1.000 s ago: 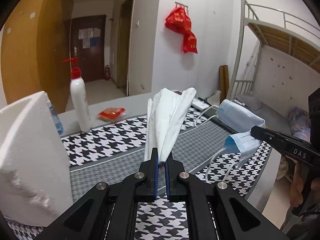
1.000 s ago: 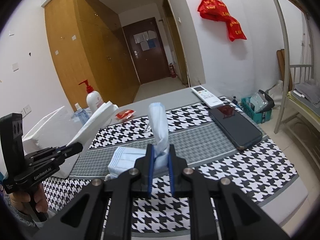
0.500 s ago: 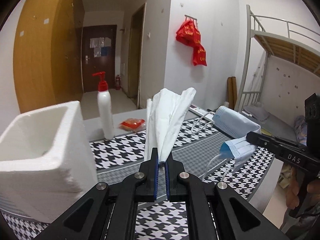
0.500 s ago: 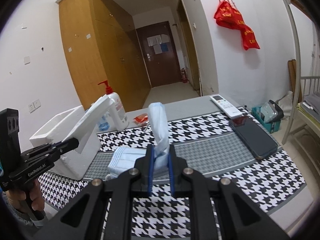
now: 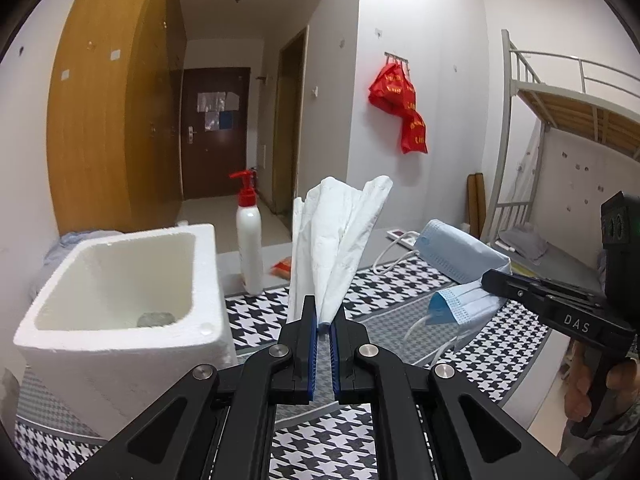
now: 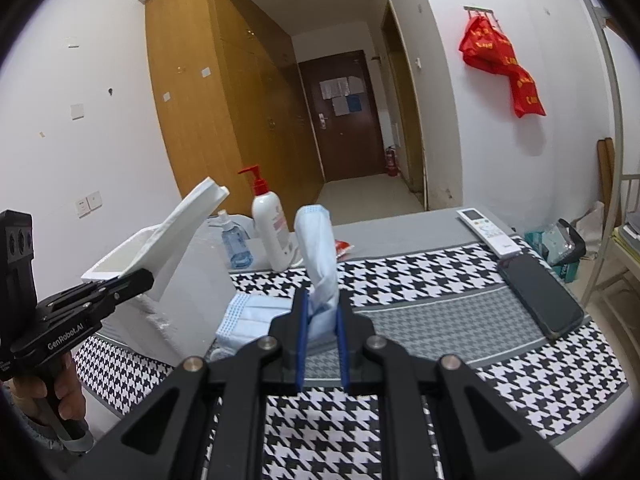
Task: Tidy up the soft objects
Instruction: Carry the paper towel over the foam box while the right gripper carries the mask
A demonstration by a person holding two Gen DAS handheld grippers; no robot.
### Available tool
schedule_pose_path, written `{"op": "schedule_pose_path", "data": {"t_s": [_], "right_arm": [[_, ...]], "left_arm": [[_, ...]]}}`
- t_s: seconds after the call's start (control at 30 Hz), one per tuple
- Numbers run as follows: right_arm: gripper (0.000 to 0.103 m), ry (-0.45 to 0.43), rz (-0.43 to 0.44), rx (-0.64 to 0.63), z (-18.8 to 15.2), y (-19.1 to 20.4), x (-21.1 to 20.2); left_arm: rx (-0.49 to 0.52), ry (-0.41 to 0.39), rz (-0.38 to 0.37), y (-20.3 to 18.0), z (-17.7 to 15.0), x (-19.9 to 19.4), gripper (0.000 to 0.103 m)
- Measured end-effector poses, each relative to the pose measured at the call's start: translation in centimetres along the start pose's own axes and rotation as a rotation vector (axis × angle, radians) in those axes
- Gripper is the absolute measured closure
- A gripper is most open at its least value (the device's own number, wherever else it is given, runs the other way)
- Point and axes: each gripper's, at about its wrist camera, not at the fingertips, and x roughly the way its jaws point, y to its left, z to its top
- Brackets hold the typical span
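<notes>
Folded white tissue [image 5: 336, 240] clamped in the left gripper [image 5: 324, 322], jaws pinched nearly together on its bottom edge, sheets fanning upward above the houndstooth tablecloth [image 5: 400, 292]. Off to the left: white foam box [image 5: 120, 296], open top, rough grainy walls, with a small grey lump [image 5: 156, 319] sitting in the bottom corner — too blurry to tell what that is. Just behind the box, white pump bottle [image 5: 249, 248] with a red top. Behind the tissue, a red packet [image 5: 282, 269], mostly hidden. Further right, pleated blue face masks [image 5: 460, 256] squeezed in the right gripper [image 6: 320, 312], jaws closed partway around the bunched fabric, one mask sticking up, another [image 6: 252, 314] drooping low to the left, can't tell if touching the cloth. Ear loops dangling, partly cut off behind the fingers. Small clear blue bottle [image 6: 234, 240] half hidden by the box. Far right on the table: white remote [image 6: 488, 232] and a flat dark phone [image 6: 540, 296], side by side, nearly touching.
</notes>
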Motion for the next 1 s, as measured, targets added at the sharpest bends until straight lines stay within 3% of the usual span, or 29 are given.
{"op": "schedule_pose_path", "data": {"t_s": [1.0], "right_arm": [[0.087, -0.066, 0.149, -0.108, 3.8, 5.5, 1.8]], "left_arm": [[-0.036, -0.081, 0.134, 4.1, 1.4, -3.0, 0.097]]}}
